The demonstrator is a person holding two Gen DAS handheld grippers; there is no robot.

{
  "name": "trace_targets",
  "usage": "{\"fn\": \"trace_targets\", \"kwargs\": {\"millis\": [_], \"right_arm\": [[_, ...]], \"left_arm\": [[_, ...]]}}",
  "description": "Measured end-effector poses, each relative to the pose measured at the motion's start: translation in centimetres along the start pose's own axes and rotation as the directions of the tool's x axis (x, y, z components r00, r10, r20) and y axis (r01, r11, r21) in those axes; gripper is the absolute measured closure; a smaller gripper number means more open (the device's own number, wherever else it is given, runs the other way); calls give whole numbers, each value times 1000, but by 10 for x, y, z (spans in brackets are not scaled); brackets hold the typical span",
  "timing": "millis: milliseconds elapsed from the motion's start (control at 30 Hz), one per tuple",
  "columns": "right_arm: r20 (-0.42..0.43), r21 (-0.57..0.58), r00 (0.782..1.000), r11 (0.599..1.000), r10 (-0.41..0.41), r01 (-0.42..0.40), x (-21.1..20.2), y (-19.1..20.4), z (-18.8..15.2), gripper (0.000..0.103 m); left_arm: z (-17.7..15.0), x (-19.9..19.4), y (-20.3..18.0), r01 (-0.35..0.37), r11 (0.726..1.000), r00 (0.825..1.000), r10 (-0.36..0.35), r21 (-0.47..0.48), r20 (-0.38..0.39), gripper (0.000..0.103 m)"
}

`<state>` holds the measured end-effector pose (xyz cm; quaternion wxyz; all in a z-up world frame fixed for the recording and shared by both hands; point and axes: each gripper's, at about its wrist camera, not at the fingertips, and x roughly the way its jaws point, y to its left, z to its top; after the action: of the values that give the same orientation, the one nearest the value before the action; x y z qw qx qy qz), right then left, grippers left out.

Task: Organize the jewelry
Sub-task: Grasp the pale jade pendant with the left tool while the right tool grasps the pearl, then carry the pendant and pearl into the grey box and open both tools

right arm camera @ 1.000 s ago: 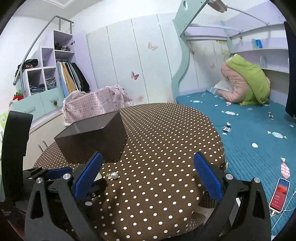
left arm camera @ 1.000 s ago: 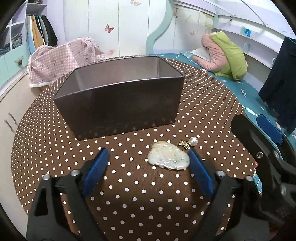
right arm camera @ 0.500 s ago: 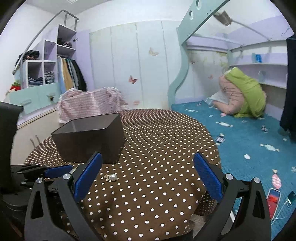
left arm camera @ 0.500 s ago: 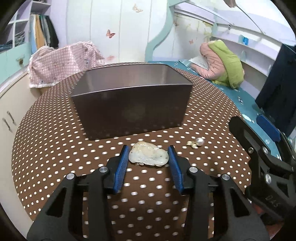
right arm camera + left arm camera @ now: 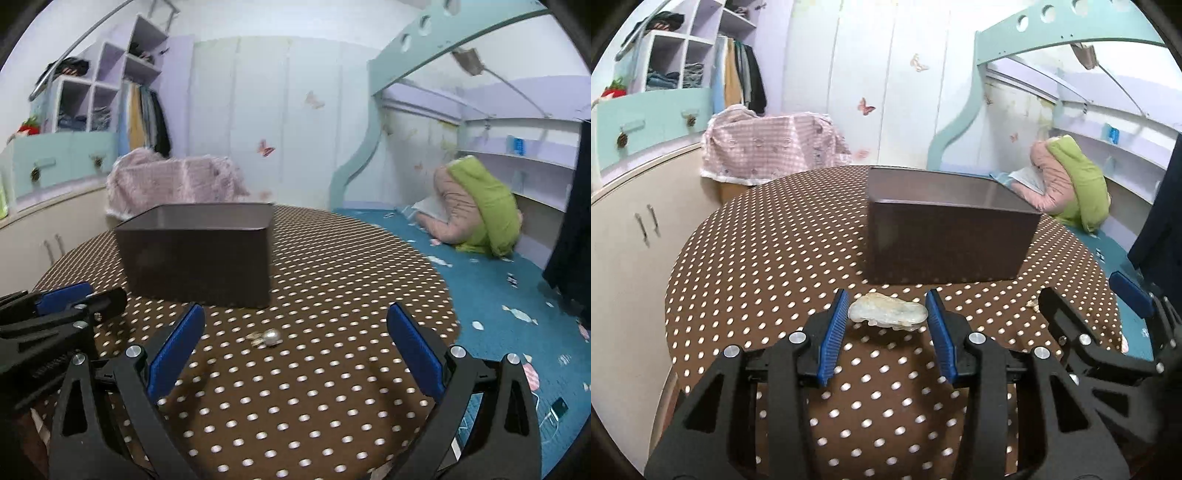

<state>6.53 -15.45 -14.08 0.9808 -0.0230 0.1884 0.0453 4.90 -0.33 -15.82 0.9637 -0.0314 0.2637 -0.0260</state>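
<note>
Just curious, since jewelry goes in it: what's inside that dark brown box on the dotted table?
Only the upper inner walls of the dark brown box show, bare and greyish. Its front wall hides the floor, so any contents can't be seen.

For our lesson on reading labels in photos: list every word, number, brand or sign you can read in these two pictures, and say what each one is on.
None: no readable text in either picture.
The brown box has plain sides, with no label.
The dotted tablecloth has only a pattern.
The wall stickers are butterflies, not writing.
The blue item on the shelf is too small and blurred to read.
</note>
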Motion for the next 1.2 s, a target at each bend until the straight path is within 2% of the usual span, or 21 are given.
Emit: {"fn": "trace_targets", "kwargs": {"millis": [33, 67, 133, 200, 267, 367, 433, 767, 1000, 1200], "right_arm": [[-9, -3, 1000, 1000, 6, -6, 1, 1, 1, 13], [-25, -4, 999, 1000, 21, -21, 3, 2, 3, 24], [-53, 0, 998, 1000, 30, -30, 6, 3, 5, 38], [-83, -3, 996, 1000, 16, -16, 10, 5, 5, 48], [-125, 19, 992, 999, 32, -30, 17, 5, 4, 70], [-187, 47, 981, 998, 54, -46, 25, 5, -1, 81], [-176, 16, 984, 999, 36, -34, 25, 10, -4, 86], [-164, 25, 986, 999, 33, -29, 21, 13, -6, 90], [-163, 22, 986, 999, 30, -27, 19, 10, -9, 90], [-141, 26, 989, 999, 40, -37, 11, 11, -4, 90]], "left_arm": [[-2, 0, 2, 4, 1000, 1000, -4, -8, -5, 60], [-3, 0, 5, 7, 1000, 1000, -7, -18, -13, 60], [-6, -1, 9, 9, 999, 1000, -9, -33, -9, 60], [-8, -3, 13, 16, 999, 1000, -16, -49, 2, 60], [-8, -4, 14, 13, 999, 1000, -12, -44, 13, 60], [-11, -9, 13, 14, 1000, 999, -14, -26, 31, 60], [-8, -7, 11, 30, 999, 999, -29, -28, 27, 60], [-7, -7, 9, 43, 999, 999, -43, -12, 25, 60], [-5, -10, 16, 72, 996, 997, -71, -52, 25, 60], [2, -14, 18, 66, 996, 997, -63, -58, 44, 60]]}}
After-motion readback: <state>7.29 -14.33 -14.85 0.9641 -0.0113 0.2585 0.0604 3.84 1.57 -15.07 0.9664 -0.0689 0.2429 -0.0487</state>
